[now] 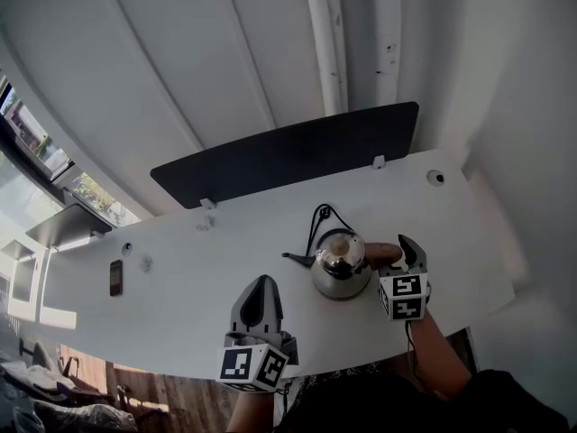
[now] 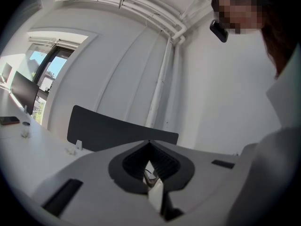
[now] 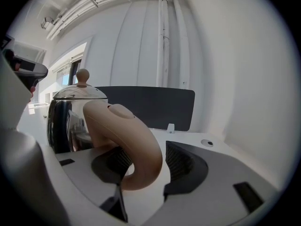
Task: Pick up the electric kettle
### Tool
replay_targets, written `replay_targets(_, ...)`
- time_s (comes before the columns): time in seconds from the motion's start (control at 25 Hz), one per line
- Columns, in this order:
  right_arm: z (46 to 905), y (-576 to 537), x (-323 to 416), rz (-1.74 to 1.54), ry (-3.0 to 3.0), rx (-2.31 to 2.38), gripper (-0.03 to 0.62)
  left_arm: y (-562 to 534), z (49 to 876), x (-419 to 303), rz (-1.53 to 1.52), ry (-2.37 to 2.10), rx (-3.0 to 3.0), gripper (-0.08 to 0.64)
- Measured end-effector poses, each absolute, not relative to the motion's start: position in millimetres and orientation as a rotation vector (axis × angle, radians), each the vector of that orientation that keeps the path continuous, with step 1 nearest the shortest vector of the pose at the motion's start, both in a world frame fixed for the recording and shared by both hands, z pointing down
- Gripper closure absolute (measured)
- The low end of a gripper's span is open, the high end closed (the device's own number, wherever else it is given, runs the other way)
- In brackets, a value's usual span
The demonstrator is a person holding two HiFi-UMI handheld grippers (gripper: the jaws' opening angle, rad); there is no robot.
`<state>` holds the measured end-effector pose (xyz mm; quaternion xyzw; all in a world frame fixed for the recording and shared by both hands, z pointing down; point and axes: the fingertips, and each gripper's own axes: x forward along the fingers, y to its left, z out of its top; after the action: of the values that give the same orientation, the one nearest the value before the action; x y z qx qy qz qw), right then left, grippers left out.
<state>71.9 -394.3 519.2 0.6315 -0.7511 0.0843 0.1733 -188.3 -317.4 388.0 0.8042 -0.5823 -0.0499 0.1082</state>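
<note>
Electric kettle (image 1: 341,264), polished steel, tan handle (image 3: 127,145): upright on white desk (image 1: 207,242), right of middle, near front edge.
On the desk: dark panel (image 1: 288,156) along far edge; right gripper (image 3: 146,160) at front edge, jaws spread wide either side of the kettle's handle, not clamped on it; left gripper (image 1: 261,287) at front edge near middle, jaws together, empty; black phone (image 1: 115,277) toward left end.
</note>
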Motion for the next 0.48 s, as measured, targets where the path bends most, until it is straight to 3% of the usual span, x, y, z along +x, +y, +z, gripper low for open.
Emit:
replay_targets(0.16, 517.4, -398.8, 70.9, 0.237, -2.134, 1.805, 0.385, -321.5, 388.5, -192.5, -0.151, -1.710, 2.355, 0.558)
replay_targets(0.36, 518.9, -399.6, 68.1, 0.306, -2.183, 1.816, 0.443, -321.8, 388.8, -194.1, -0.155, -1.713, 2.351, 0.558)
replay_targets(0.48, 519.0, -400.8, 68.1, 0.310, -2.198, 1.818, 0.443, -320.5, 389.3, -195.0, -0.159, -1.713, 2.350, 0.558)
